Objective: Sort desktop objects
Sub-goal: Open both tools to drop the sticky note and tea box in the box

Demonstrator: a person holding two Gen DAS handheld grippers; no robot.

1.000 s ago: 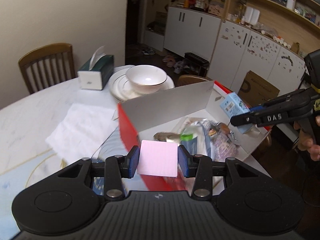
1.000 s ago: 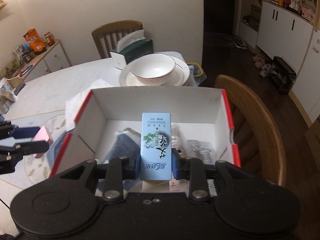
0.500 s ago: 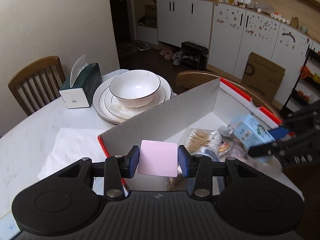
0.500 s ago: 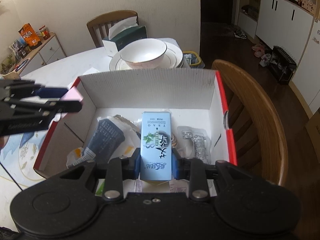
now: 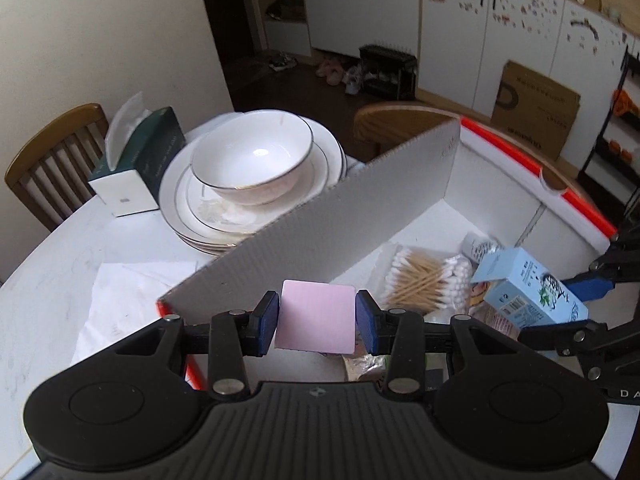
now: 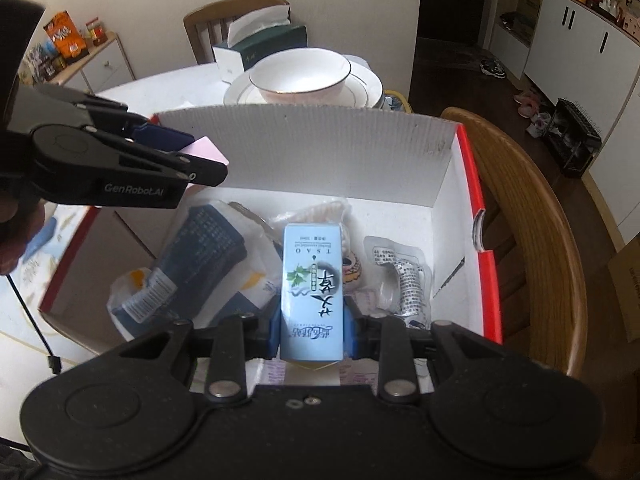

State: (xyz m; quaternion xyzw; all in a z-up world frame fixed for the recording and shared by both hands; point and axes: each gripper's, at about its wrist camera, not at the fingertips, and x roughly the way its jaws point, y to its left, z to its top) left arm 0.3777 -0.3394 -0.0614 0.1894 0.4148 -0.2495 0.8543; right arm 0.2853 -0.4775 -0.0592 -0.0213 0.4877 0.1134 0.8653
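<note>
Left gripper (image 5: 317,322) clamped on pink card (image 5: 316,322), lower centre of frame, over near wall of red-edged box (image 5: 520,196). Right gripper (image 6: 311,326) clamped on light-blue carton (image 6: 312,292), centre frame, above box clutter.

Both grippers angle steeply down — left gripper (image 5: 317,318) and right gripper (image 6: 311,330) with jaws clamped.

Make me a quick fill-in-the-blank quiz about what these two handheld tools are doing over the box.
1. The left tool grips a flat ____ card.
2. The right tool grips a light ____ carton.
3. A white bowl sits on a stack of ____.
4. The cotton swabs lie ____ the red-edged box.

Missing words: pink; blue; plates; inside
</note>
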